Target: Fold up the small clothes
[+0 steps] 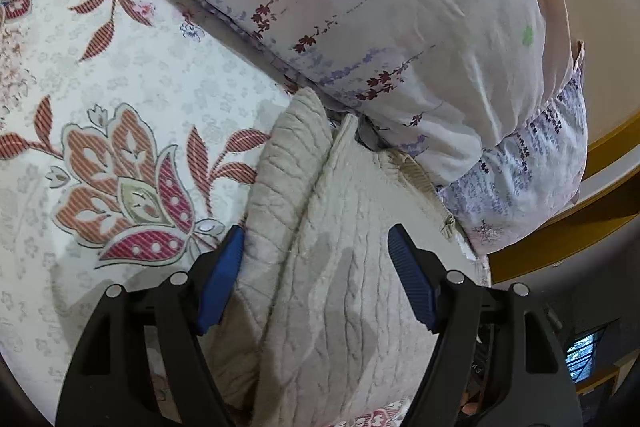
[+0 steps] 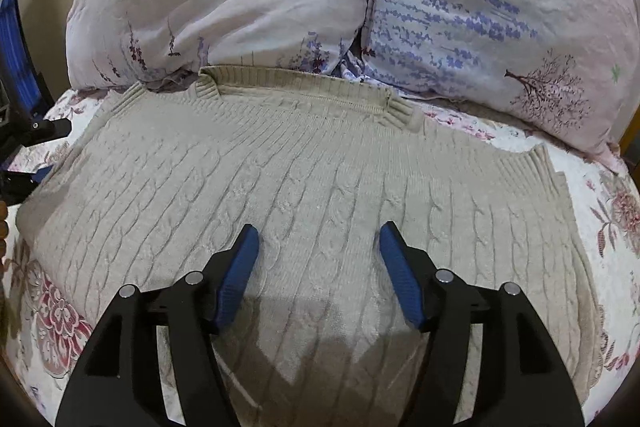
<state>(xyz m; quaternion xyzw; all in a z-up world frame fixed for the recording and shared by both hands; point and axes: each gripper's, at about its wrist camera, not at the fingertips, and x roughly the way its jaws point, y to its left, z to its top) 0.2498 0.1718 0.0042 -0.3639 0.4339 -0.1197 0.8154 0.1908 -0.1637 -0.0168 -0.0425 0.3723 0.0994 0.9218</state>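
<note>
Blue-padded fingers (image 2: 240,267) of the right hand-held gripper (image 2: 318,239) stand wide apart above a beige cable-knit sweater (image 2: 304,179), gripping nothing. Sweater lies spread flat on a floral bedsheet (image 2: 616,219), its ribbed collar (image 2: 304,83) toward two lavender-print pillows (image 2: 480,11). Left hand-held gripper (image 1: 316,247), likewise spread wide, straddles a raised fold (image 1: 288,163) at the sweater's edge; its left pad sits against the knit. Floral bedsheet shows beside the fold, pillows behind it.
</note>
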